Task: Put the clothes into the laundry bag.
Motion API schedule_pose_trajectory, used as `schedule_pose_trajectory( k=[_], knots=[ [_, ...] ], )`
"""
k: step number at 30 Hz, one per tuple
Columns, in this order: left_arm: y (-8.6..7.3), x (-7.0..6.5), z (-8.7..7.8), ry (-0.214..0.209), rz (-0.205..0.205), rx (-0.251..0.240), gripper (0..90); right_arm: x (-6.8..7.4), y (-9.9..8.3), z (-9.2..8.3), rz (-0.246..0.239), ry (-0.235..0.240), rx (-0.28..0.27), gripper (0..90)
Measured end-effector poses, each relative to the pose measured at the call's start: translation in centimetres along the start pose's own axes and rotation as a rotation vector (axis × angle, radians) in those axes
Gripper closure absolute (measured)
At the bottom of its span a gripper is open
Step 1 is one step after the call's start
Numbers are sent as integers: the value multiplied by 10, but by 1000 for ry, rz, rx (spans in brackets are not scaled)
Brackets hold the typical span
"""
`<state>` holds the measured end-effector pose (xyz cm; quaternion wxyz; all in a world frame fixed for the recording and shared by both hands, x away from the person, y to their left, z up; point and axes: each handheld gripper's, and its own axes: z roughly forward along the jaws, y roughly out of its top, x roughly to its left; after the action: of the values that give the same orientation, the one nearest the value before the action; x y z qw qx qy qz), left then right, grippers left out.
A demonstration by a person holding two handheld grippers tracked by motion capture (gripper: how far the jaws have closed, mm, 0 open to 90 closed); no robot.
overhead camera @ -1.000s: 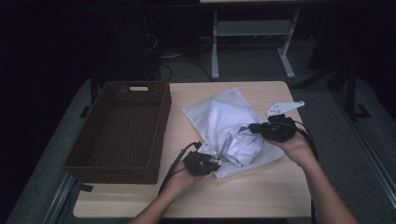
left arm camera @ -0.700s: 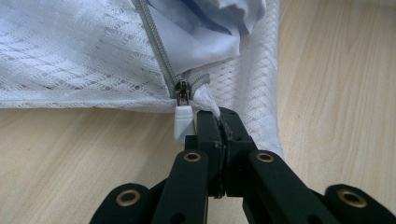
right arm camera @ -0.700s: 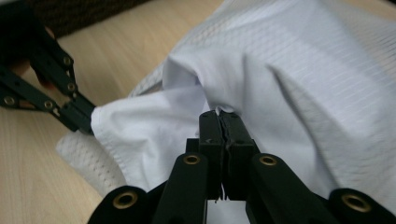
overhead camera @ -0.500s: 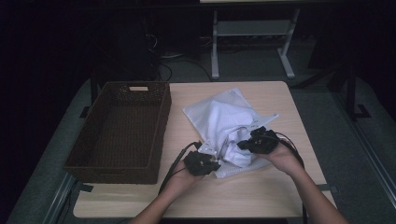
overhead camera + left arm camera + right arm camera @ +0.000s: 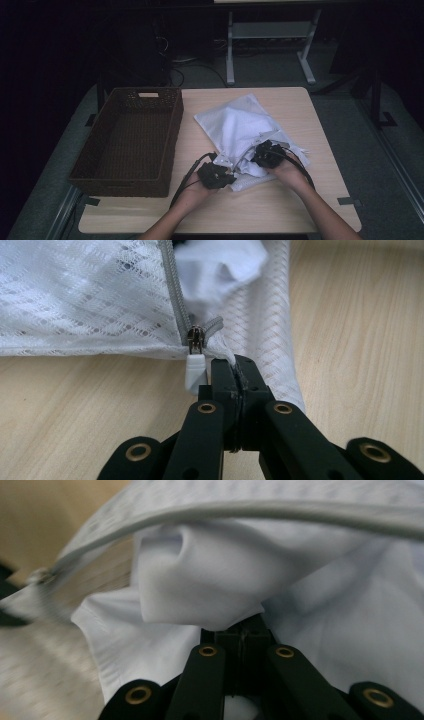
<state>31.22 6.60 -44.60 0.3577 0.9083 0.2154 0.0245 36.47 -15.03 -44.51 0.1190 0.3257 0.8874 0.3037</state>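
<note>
- Dim room around a light wooden table (image 5: 300,200), with a dark wicker basket (image 5: 131,137) sitting empty on the left half of it.
- White mesh laundry bag (image 5: 235,125) lies right of the basket, its zipped mouth facing the near edge.
- My left gripper (image 5: 216,175) is pinched tight on the mesh edge of the bag right beside the zipper slider (image 5: 196,336). In the left gripper view the jaws are together on the fabric, with the white pull tab (image 5: 194,371) hanging just next to them.
- My right gripper (image 5: 267,154) is at the bag's mouth, jaws closed on the white garment (image 5: 200,585) inside. The zipper tape (image 5: 280,512) arcs over it in the right gripper view.
- Progress, as I read it: bag is unzipped and held, cloth is grabbed but mostly inside.
- What's left, I'd guess: drag the garment out and drop it in the basket.
</note>
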Motion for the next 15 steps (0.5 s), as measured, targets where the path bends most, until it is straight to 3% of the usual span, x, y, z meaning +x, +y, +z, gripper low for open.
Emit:
schedule_pose_trajectory(
  k=[4,8,15],
  knots=[
    [-1,0,1,-5,-3,0,891,-12,-2,3,26,-65,-34,889],
    [-1,2,2,-10,-11,0,888,-18,-6,0,52,-16,-68,872],
    [-2,2,3,-7,-9,-1,881,-11,-14,-25,59,56,-108,670]
  ],
)
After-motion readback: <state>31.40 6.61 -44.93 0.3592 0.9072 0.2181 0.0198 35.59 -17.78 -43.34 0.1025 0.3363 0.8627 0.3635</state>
